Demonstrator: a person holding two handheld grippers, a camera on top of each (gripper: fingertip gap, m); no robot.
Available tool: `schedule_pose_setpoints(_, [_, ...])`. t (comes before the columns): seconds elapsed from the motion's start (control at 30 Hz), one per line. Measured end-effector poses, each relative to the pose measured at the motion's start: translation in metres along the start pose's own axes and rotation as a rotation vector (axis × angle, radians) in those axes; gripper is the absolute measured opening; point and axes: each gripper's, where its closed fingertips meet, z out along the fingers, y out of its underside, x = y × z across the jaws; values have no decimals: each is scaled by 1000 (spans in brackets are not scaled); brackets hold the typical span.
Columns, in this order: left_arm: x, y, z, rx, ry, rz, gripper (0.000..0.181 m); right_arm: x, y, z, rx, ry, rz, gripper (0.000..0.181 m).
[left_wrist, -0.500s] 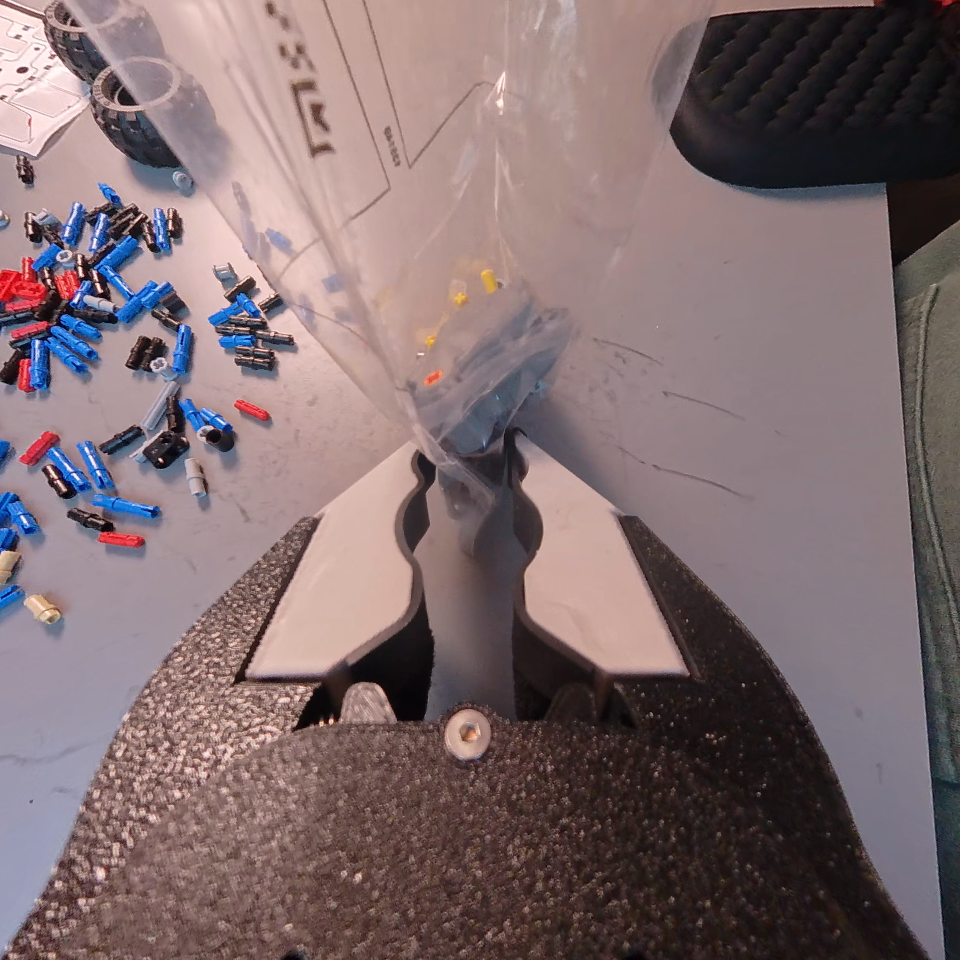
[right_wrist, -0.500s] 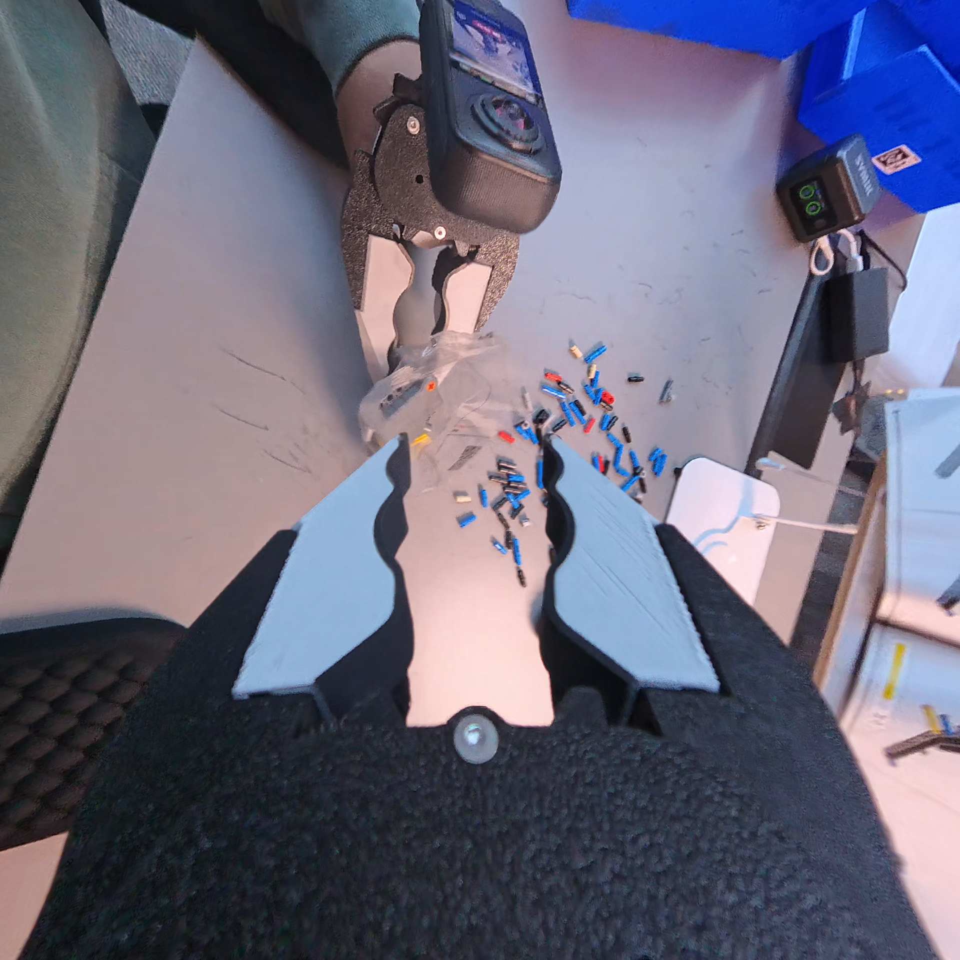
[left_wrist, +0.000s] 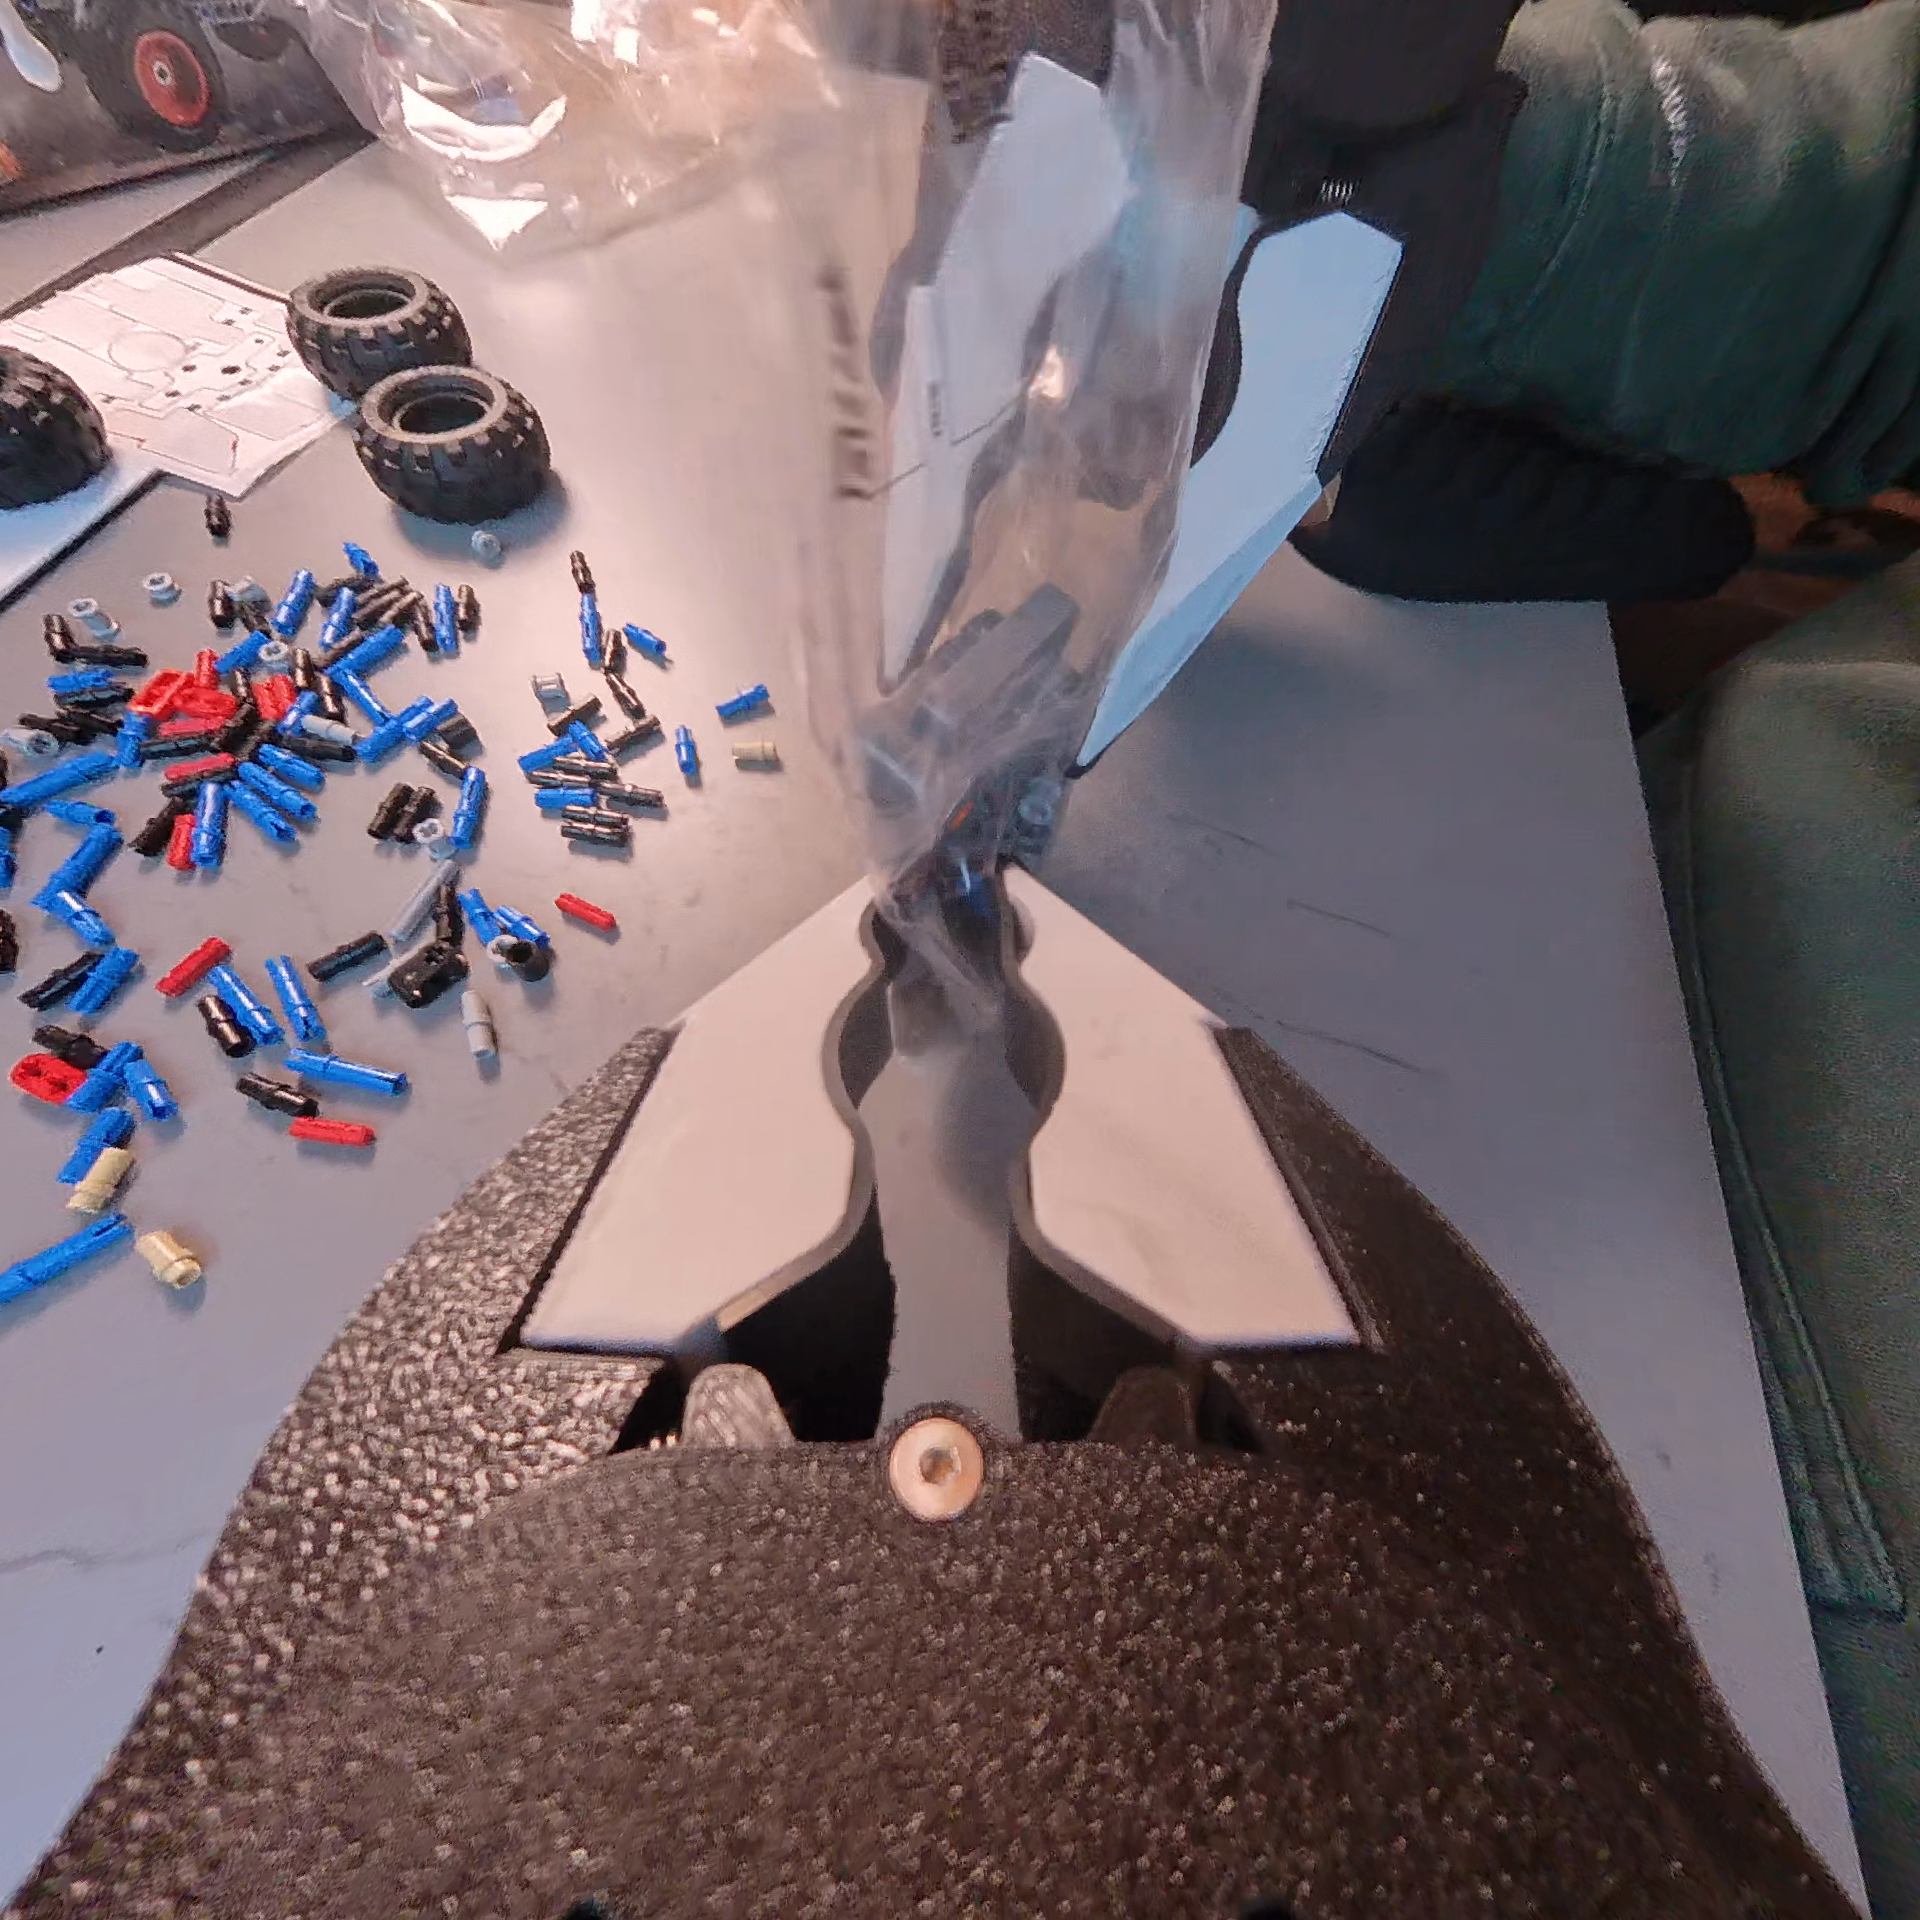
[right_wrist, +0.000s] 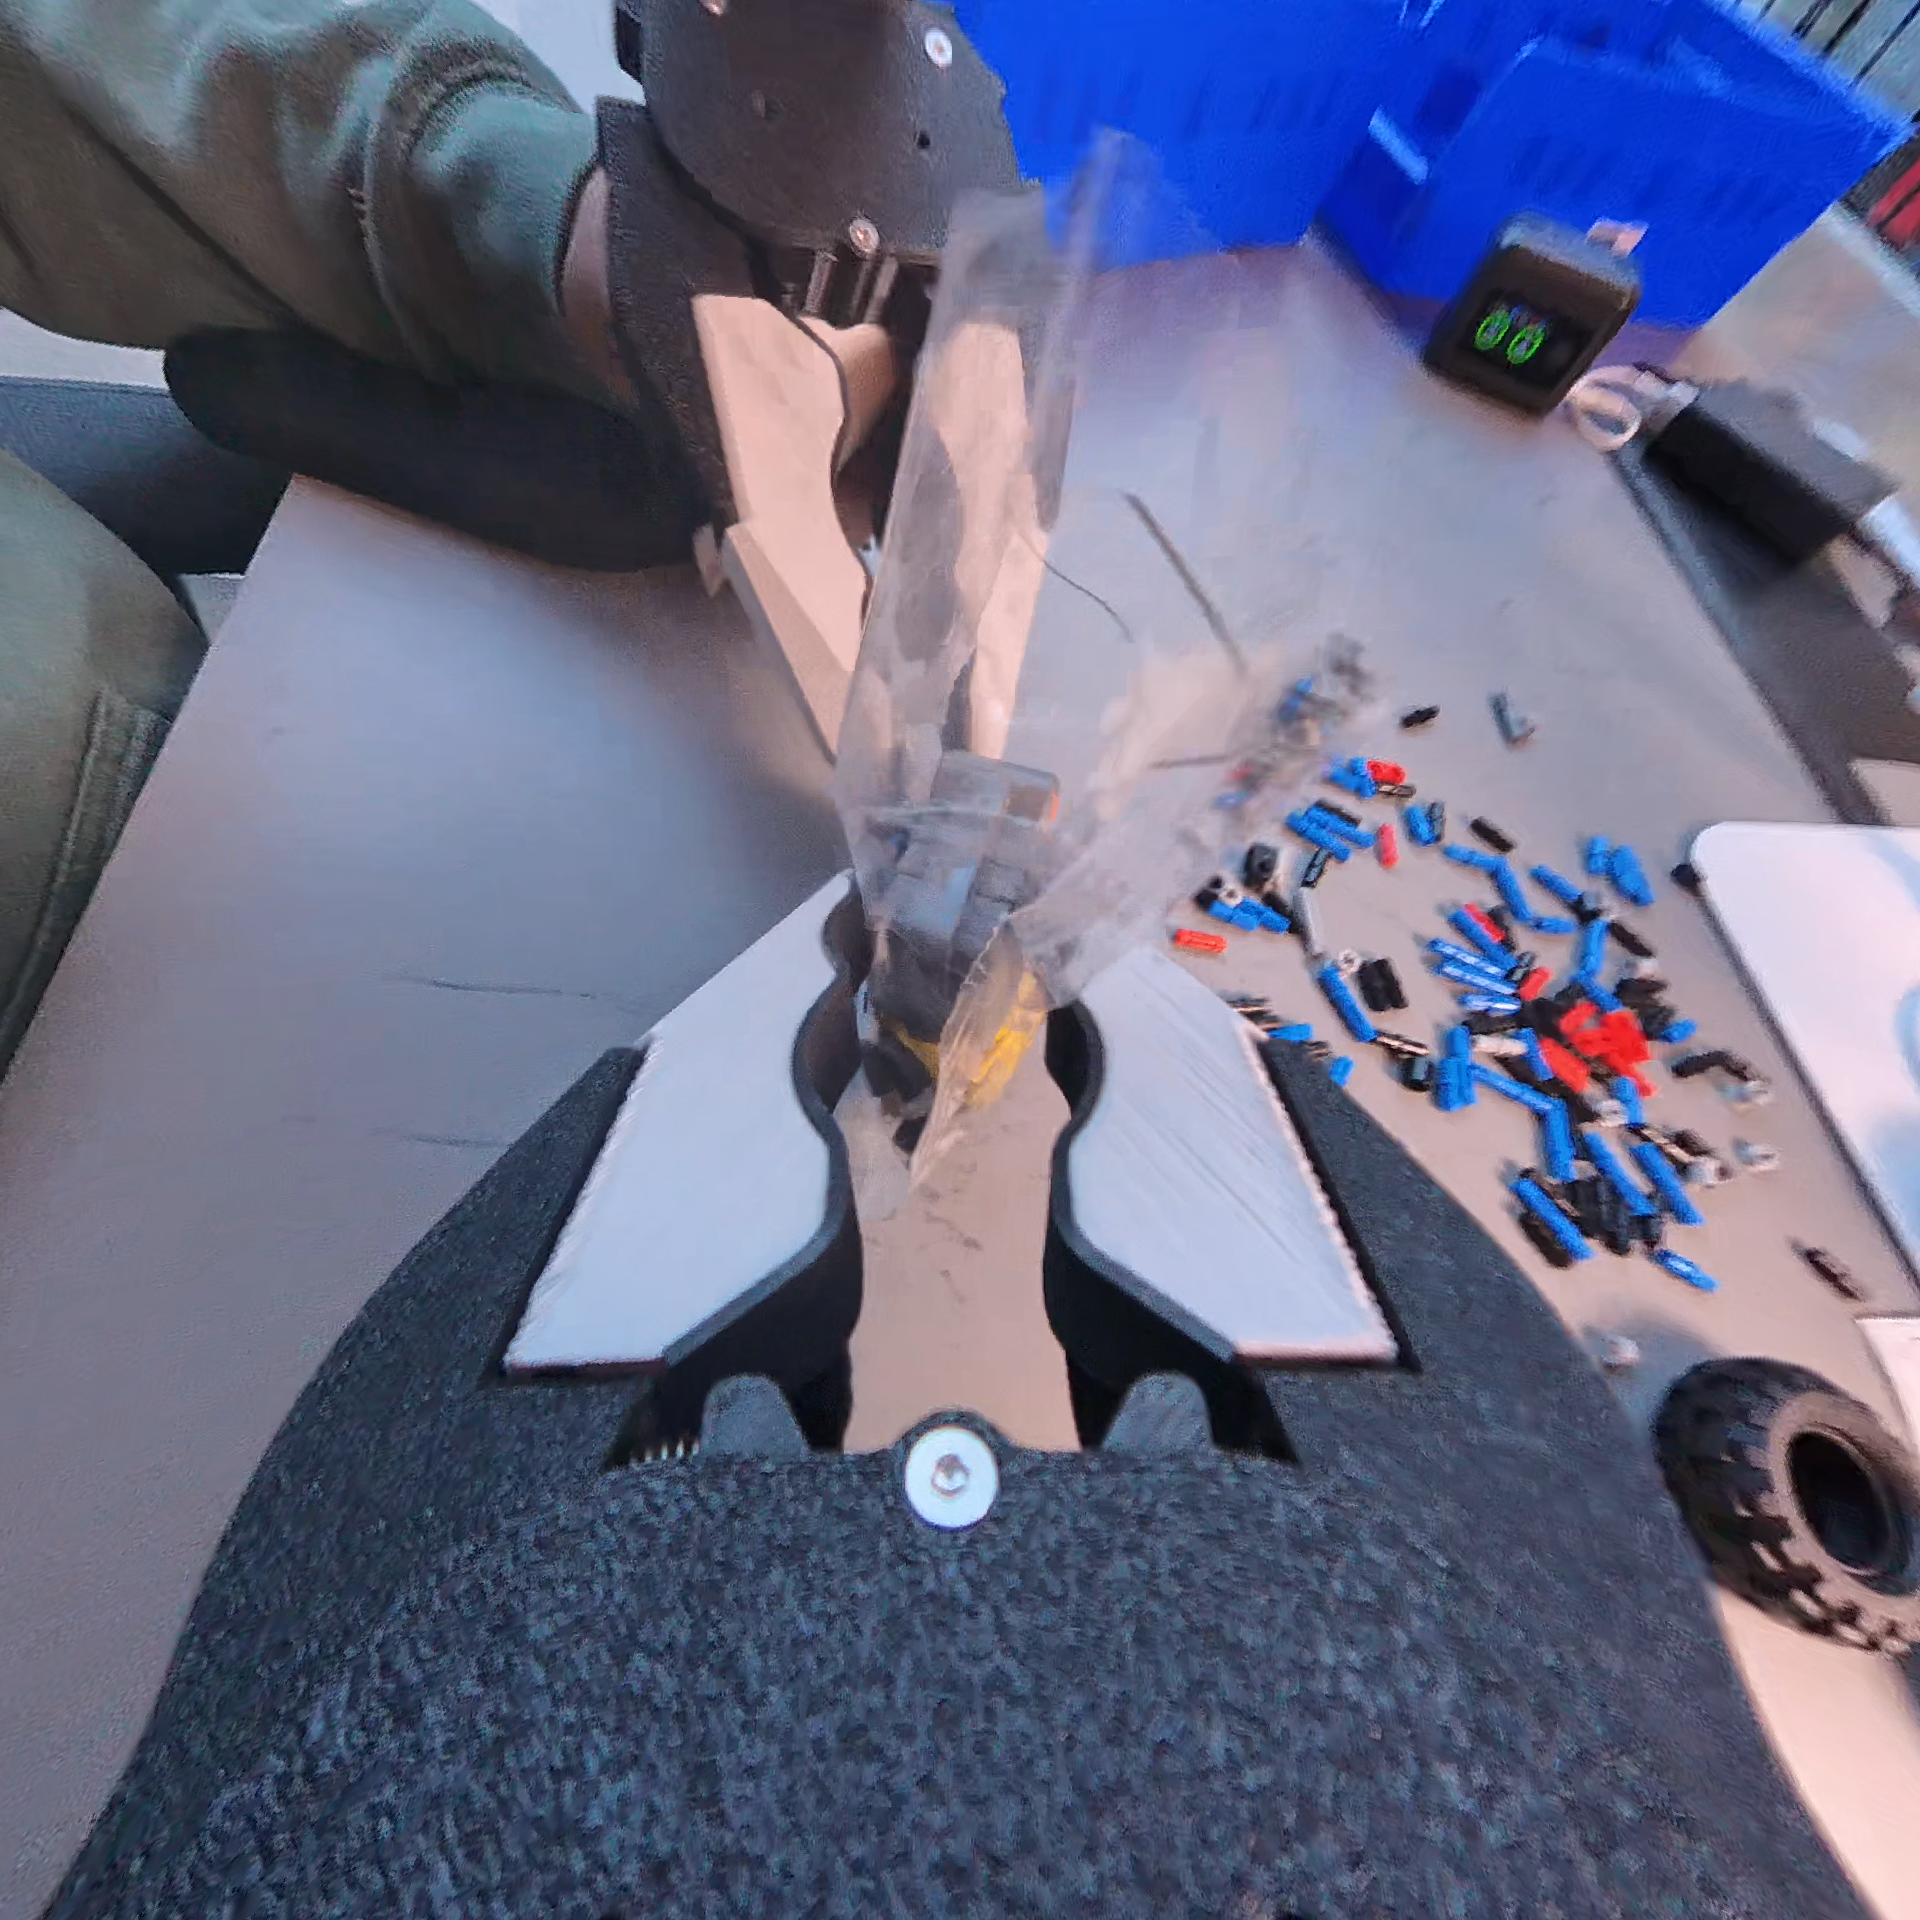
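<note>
while both tools pinch it, the clear bag (left_wrist: 1039, 436) stretches lengthwise between them.

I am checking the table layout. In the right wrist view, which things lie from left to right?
Green sleeve → left gripper → clear plastic bag → scattered blue, black and red pins → black rubber tyre.

We have both wrist cameras close behind their fingers, facing each other; both share the clear bag (left_wrist: 1023, 540) between.
</note>
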Motion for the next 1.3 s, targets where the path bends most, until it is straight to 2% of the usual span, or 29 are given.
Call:
schedule_pose_setpoints(0.1, [3,-20,-13,114,28,22,8,5,-13,-18,117,33,4,27])
schedule_pose_setpoints(0.17, [4,-19,-14,108,28,35,9,2,-2,-19,98,12,44,27])
schedule_pose_setpoints(0.23, [4,-6,-8,59,42,12,31,2,20,-14,15,11,66,44])
schedule_pose_setpoints(0.27, [4,-3,-5,47,47,2,41,1,24,-14,19,5,83,52])
schedule_pose_setpoints(0.43, [2,-10,10,41,43,33,49,5,21,-11,25,15,85,59])
schedule_pose_setpoints(0.47, [-1,-11,13,33,34,33,39,7,21,-9,18,33,62,44])
schedule_pose_setpoints(0.5, [-6,-11,14,25,11,32,23,7,21,-9,17,38,36,34])
schedule_pose_setpoints(0.53, [-9,-12,14,21,-1,29,15,6,20,-9,21,40,20,25])
schedule_pose_setpoints(0.63, [-8,-24,1,109,35,-23,5,11,8,-20,109,48,77,22])
schedule_pose_setpoints(0.73, [0,-24,-6,134,97,-32,6,8,6,-24,129,17,101,25])
schedule_pose_setpoints(0.87, [8,-9,-1,79,105,26,27,-1,17,-14,75,14,50,37])
schedule_pose_setpoints(0.97, [11,-15,-1,108,107,55,33,0,16,-15,72,25,26,31])
schedule_pose_setpoints(1.0, [11,-16,0,109,105,57,38,1,17,-15,66,37,7,24])
schedule_pose_setpoints(1.1, [7,-13,8,79,95,61,63,-10,14,-14,81,-10,-26,21])
schedule_pose_setpoints(1.17, [9,-11,15,48,101,79,66,-15,12,-12,100,-20,-44,21])
schedule_pose_setpoints(1.2, [12,-9,18,30,113,90,65,-15,10,-11,108,-17,-54,21])
schedule_pose_setpoints(1.23, [15,-6,21,4,124,100,51,-15,9,-11,113,-13,-59,21])
schedule_pose_setpoints(1.27, [17,-2,23,-24,131,107,30,-15,10,-11,111,-11,-60,21])
schedule_pose_setpoints(1.3, [16,-2,24,-30,122,101,30,-14,11,-11,105,-7,-53,22])
